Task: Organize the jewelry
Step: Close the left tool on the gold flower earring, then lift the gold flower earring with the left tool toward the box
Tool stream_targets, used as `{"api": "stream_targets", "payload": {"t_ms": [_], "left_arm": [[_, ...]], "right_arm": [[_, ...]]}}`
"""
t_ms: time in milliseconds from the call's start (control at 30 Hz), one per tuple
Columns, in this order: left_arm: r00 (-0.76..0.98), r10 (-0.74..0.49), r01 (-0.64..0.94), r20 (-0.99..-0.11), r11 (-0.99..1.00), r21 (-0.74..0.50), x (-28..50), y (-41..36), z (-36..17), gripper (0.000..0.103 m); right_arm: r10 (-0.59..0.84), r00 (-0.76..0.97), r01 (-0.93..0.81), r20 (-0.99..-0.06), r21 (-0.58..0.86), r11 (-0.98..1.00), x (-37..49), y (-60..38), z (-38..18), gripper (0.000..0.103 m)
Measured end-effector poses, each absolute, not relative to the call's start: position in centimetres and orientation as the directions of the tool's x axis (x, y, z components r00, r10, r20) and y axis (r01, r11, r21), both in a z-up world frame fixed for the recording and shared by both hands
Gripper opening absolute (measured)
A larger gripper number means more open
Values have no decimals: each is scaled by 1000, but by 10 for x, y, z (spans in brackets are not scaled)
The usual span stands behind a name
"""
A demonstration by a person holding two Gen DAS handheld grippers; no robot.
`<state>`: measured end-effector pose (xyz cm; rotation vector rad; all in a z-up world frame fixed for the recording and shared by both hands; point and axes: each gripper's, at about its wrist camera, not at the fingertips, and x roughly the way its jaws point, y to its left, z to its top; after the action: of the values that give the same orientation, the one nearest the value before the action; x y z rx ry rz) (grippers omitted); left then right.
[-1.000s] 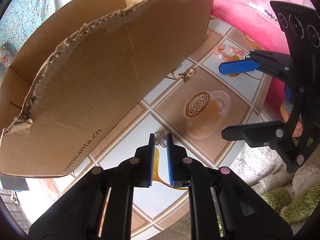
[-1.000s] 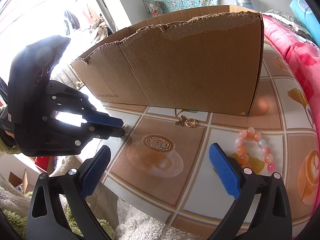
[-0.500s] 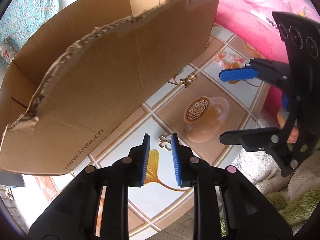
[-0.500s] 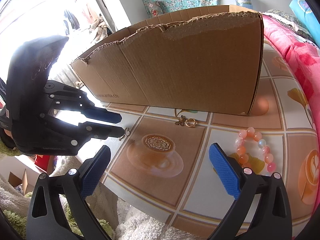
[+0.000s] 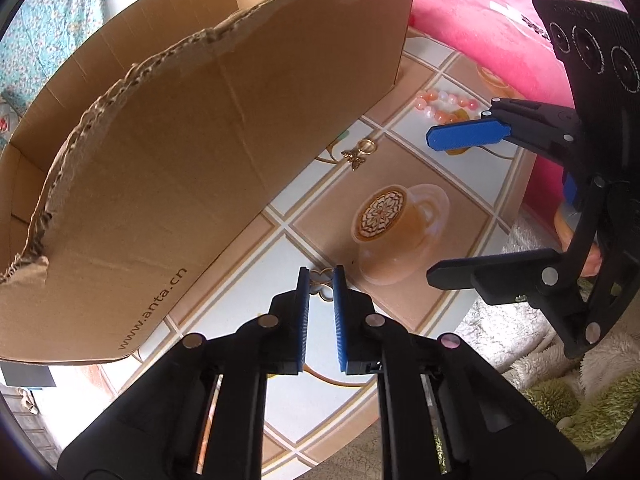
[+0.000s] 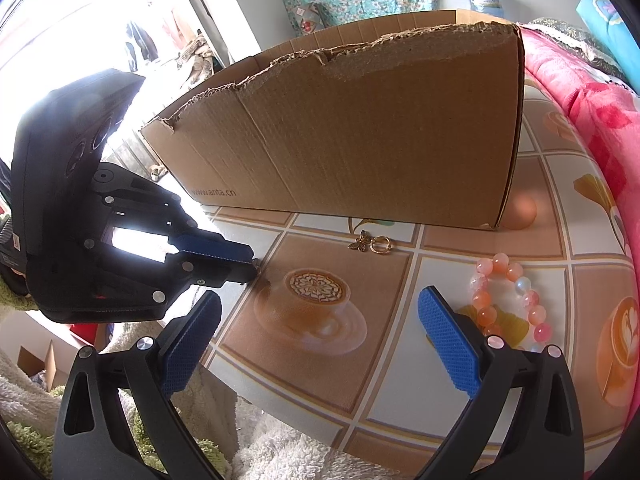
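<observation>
A small table covered in glossy oilcloth, printed with tile squares and latte cups, stands beside a pink quilt and fluffy blankets.

The left gripper points steeply down at the cloth. Its ribbed blue pads stand a narrow gap apart and are closing around a small gold clover-shaped charm, which lies flat between the tips. A second ago the pads were pinched together over this same charm, then they spread, and now they come in again. This looks like a second try at picking it up, so the charm is probably not yet secured.

Further out, the right gripper hangs over the table edge with its pads spread wide and nothing between them; it has not moved.

A thin gold ring with a butterfly charm lies near the foot of a large cardboard box. A bracelet of smooth round peach, pink and white beads lies to the right. The box is open-topped, with a ragged, torn front wall.
</observation>
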<state>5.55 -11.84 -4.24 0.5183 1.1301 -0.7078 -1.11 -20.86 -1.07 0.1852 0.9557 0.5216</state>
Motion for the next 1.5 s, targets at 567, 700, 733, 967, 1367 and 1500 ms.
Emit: {"api": "stream_targets", "payload": {"t_ms": [567, 700, 733, 967, 1367, 1500], "left_arm": [[315, -219, 679, -924, 732, 58, 59, -104, -44, 0], [319, -213, 682, -924, 728, 67, 55, -106, -46, 0], [322, -210, 685, -923, 725, 74, 53, -107, -46, 0], [309, -214, 679, -927, 732, 57, 46, -105, -45, 0], [308, -288, 703, -907, 711, 14, 24, -94, -39, 3], [340, -278, 739, -898, 670, 73, 20, -93, -34, 20]], "right_arm": [[498, 465, -343, -732, 370, 863, -10, -207, -11, 96], [495, 464, -344, -734, 366, 865, -9, -206, -11, 96], [496, 464, -344, -734, 367, 864, -9, -206, -11, 96], [499, 464, -338, -732, 374, 863, -7, -205, -12, 96], [570, 453, -300, -686, 485, 822, -3, -218, -14, 96], [580, 452, -296, -678, 499, 814, -3, -219, -15, 96]]}}
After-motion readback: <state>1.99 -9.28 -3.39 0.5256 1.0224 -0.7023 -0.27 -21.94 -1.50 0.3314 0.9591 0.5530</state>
